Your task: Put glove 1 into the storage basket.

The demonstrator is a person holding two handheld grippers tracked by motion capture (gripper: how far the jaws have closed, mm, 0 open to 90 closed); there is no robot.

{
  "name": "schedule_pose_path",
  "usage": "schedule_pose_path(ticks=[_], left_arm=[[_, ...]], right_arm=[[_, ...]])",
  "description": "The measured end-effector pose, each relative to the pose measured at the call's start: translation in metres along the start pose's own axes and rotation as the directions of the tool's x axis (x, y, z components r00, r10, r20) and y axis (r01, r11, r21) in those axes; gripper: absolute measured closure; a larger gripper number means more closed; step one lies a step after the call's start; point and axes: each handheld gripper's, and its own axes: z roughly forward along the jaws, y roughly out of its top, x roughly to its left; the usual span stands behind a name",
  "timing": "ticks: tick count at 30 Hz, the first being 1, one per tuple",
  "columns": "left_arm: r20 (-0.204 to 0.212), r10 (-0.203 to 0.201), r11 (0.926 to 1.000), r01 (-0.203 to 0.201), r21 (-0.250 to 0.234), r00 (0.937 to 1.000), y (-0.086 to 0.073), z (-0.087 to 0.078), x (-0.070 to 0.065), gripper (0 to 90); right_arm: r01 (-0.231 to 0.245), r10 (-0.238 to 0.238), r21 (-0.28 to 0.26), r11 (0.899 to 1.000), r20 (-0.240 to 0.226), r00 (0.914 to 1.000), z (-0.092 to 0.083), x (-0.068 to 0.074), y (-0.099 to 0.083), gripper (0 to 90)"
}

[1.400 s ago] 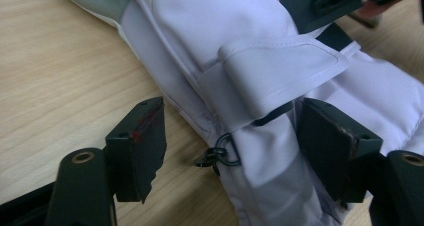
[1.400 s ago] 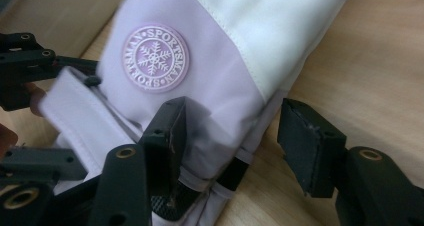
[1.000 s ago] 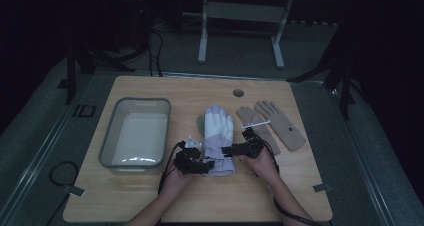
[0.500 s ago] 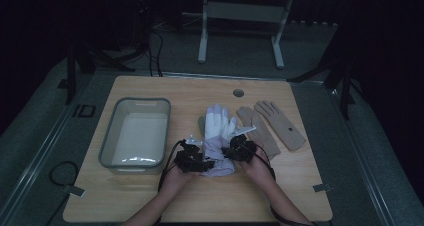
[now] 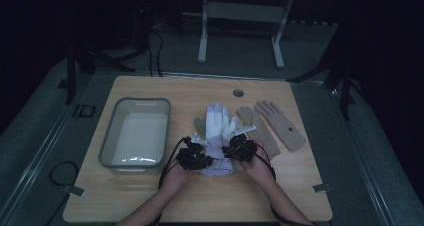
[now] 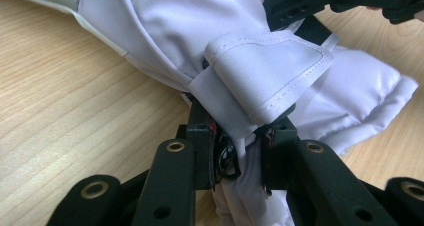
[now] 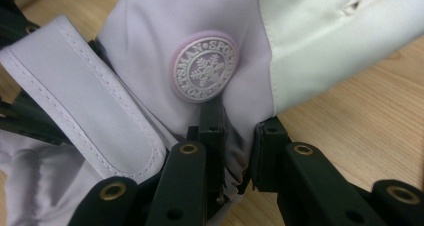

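White glove lies on bench just right of grey tub, long axis running away from the person, fingers pointing far side. Left tool and right tool, jaws just closing, pinch its cuff.

White glove smooth cloth, stitched; table matt wood.

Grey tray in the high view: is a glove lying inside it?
No. The grey tray holds no glove; the white glove lies on the table beside it.
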Motion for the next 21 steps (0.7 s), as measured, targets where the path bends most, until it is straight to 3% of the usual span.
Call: schedule_pose_path(ticks=[21], left_arm=[[-0.017,0.081,0.9967,-0.081,-0.009,0.9966,0.039,-0.060,0.005,73.4]], right_arm=[[-0.011,0.009,-0.087,0.996,-0.017,0.9998,-0.038,0.008,0.048,78.8]])
